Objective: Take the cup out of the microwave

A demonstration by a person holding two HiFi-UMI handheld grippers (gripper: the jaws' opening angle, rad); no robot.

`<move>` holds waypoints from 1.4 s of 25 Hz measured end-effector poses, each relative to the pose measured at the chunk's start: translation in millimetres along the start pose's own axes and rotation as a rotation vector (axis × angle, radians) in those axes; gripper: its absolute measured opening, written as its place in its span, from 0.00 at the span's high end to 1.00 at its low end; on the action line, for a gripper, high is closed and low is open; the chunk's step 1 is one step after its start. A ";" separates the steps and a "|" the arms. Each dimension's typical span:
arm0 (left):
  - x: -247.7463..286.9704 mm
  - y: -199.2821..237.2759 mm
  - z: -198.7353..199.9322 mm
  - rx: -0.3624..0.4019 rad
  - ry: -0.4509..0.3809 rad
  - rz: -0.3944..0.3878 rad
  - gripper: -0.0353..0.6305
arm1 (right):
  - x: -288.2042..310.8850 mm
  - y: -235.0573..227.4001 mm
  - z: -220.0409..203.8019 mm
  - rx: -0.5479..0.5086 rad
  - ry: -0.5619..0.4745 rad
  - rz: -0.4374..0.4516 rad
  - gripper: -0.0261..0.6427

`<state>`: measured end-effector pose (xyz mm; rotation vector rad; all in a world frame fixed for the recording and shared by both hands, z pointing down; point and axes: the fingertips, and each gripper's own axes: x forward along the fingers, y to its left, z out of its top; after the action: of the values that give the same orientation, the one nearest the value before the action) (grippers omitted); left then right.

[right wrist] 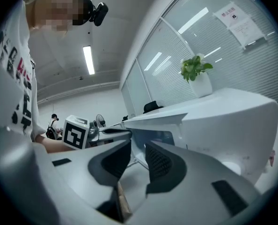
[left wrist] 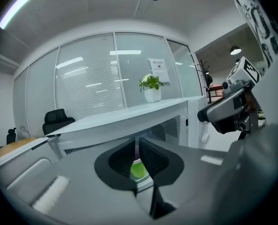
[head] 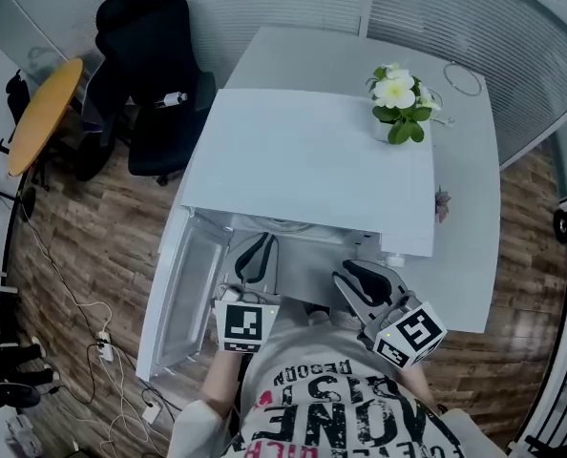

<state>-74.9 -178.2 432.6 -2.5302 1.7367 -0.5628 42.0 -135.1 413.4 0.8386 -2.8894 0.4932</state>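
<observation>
The white microwave (head: 312, 160) stands on a white table (head: 474, 208), its door (head: 183, 294) swung open to the left. Both grippers are at its opening. My left gripper (head: 255, 256) has its jaws almost together, with only a thin slit (left wrist: 137, 151) between them. A small green cup (left wrist: 138, 169) shows in the lower part of that slit. I cannot tell whether the pads press on it. In the head view the cup is hidden under the microwave's top. My right gripper (head: 355, 284) (right wrist: 138, 161) is open, with nothing between its fingers, and it points into the opening.
A potted plant (head: 398, 98) sits on the microwave's far right corner. A black office chair (head: 155, 74) and a round yellow table (head: 45, 113) stand at the left. Cables (head: 102, 342) lie on the wooden floor. The left gripper's marker cube (right wrist: 77, 132) is close beside the right jaws.
</observation>
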 end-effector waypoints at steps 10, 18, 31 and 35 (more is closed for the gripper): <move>32.6 -7.2 -15.8 0.105 0.103 -0.098 0.84 | 3.2 -20.6 10.5 0.018 -0.030 -0.051 0.81; 50.5 -15.6 -32.8 0.273 0.196 -0.176 0.79 | 7.8 -19.2 5.7 0.038 -0.015 -0.029 0.82; 64.3 -20.3 -60.2 0.444 0.312 -0.268 0.75 | 9.2 -19.3 4.4 0.058 -0.019 -0.039 0.82; 65.9 -22.1 -68.7 0.488 0.346 -0.301 0.75 | 7.7 -18.5 4.0 0.065 -0.024 -0.048 0.82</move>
<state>-55.1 -217.0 520.1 -2.4326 1.0889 -1.3225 45.5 -155.1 416.1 0.9276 -2.8816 0.5786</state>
